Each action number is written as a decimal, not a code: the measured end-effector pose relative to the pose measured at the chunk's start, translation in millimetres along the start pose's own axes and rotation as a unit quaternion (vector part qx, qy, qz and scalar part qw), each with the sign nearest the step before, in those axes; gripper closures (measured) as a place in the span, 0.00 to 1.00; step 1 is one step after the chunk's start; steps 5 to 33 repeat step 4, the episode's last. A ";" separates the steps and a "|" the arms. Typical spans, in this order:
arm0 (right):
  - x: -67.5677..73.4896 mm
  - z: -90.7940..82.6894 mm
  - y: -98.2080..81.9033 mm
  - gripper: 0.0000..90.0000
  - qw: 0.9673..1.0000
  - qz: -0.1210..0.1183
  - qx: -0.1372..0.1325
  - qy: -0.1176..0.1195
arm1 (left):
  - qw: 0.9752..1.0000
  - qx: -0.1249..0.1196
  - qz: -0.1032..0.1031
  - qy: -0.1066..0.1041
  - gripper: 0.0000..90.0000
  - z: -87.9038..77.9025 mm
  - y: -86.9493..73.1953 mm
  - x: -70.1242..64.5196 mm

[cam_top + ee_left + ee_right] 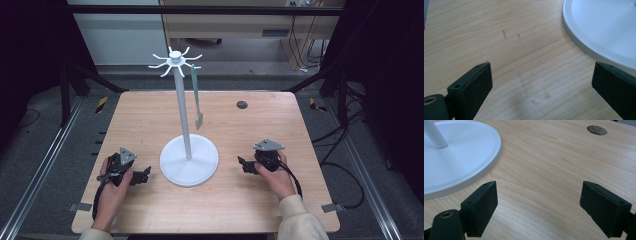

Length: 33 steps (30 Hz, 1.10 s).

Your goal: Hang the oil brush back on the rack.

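A white stand [189, 159] with a round base holds a green spatula [196, 100] hanging from its hooks. It stands mid-tabletop [250, 200], toward the near edge. Both the left tool [145, 175] and the right tool [243, 164] are spread, empty.

The stand's base [604, 27] runs off the frame — pole unseen (left gripper view).

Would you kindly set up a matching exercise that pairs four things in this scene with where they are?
Things:
1. spatula
2. stand
3. left gripper
4. round hole

Places:
A. far right part of the table
B. hanging from a hook
C. on the table, left of the white base
D. middle of the table

Pairs: 1-B, 2-D, 3-C, 4-A
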State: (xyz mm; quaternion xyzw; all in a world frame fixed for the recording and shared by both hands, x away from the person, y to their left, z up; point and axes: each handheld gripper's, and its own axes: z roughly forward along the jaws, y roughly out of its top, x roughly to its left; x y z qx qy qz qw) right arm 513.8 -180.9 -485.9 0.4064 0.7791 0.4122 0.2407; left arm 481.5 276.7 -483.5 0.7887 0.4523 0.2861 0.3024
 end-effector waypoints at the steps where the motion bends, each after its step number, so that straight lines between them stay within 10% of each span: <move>1: -0.1 0.0 -0.3 0.17 1.000 -0.001 0.001 0.000 | 1.000 0.000 0.000 0.000 0.03 0.0 0.0 -0.1; 33: 0.3 -0.1 -0.5 0.17 1.000 0.000 0.005 -0.001 | 1.000 -0.001 0.002 0.000 0.03 0.1 0.3 0.1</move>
